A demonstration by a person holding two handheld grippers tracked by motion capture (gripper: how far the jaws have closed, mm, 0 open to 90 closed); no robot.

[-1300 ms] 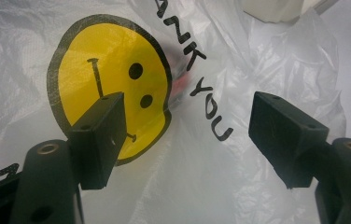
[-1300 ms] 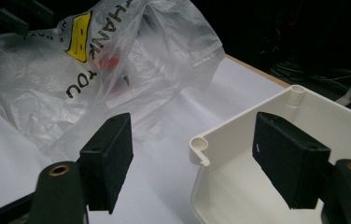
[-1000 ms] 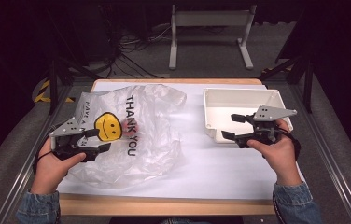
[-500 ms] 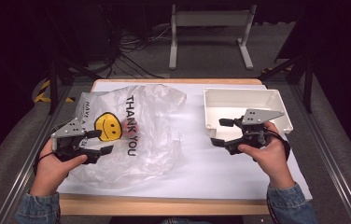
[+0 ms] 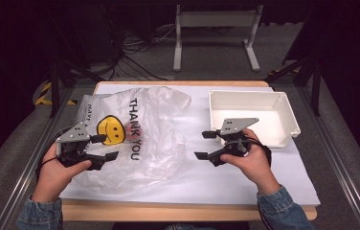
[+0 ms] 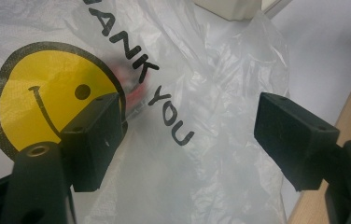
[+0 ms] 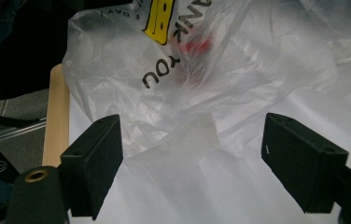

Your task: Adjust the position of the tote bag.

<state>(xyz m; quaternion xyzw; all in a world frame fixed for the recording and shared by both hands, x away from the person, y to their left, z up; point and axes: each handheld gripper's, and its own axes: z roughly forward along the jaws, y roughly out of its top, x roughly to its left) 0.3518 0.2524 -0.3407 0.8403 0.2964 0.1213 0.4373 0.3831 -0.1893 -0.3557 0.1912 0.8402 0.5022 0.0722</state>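
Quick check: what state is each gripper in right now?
Left gripper: open, holding nothing, jaws over the clear plastic smiley-face bag.
Right gripper: open, jaws just opening, empty, facing the bag.

Plastic bag (image 5: 135, 139): thin, clear, crumpled, lying flat on the left half of my table. Printed with a yellow smiley face and black "THANK YOU". Something red shows blurred through the film near the lettering.
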